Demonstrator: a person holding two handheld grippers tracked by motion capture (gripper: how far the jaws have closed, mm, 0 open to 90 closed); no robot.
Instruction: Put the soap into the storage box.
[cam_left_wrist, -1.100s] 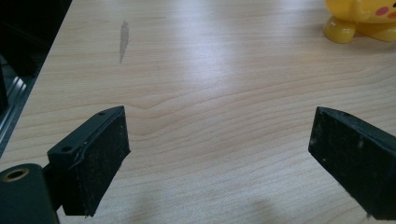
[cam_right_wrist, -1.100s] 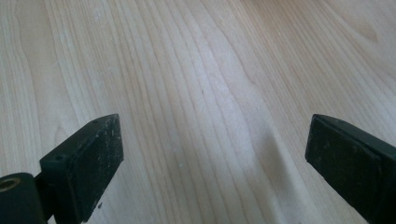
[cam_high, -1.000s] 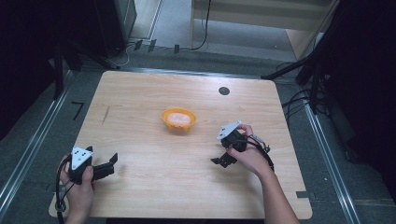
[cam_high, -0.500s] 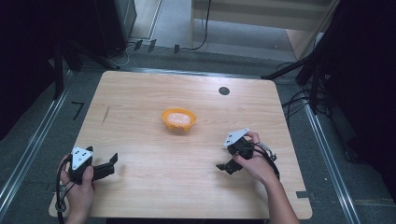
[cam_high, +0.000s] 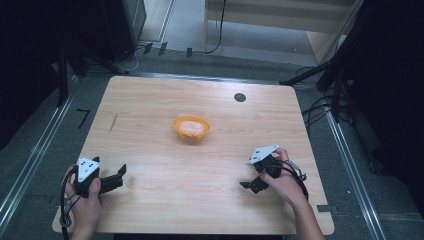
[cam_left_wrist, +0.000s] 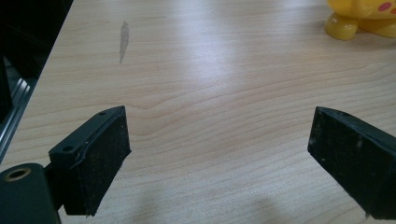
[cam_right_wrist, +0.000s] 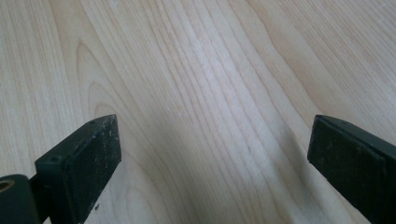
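**K:** From the high view: orange bowl (cam_high: 191, 128) sits mid-table, well apart from both grippers. Left gripper (cam_high: 118, 175) rests at the near left corner, right gripper (cam_high: 248, 185) at the near right, both low on the wood. Neither holds anything.

**M:** Step?

**K:** Looks like idle or reset, my read. Next move would be a reach forward to the bowl; right one is nearer.

**M:** Left gripper view?

**K:** Jaws wide apart, bare table (cam_left_wrist: 201, 93) between them. Yellow-orange foot of the bowl (cam_left_wrist: 362, 18) at top right, far off. Grey streak (cam_left_wrist: 123, 39) in the wood ahead.

**M:** Right gripper view?

**K:** Jaws spread too, nothing between them but wood grain. It points down at the table, so it needs to swing toward the bowl first.

**M:** Surface, room?

**K:** Light wood top, rounded corners, black round cap (cam_high: 240, 97) near the far edge. Grey floor around it, cables (cam_high: 320, 107) on the right, dark surroundings.
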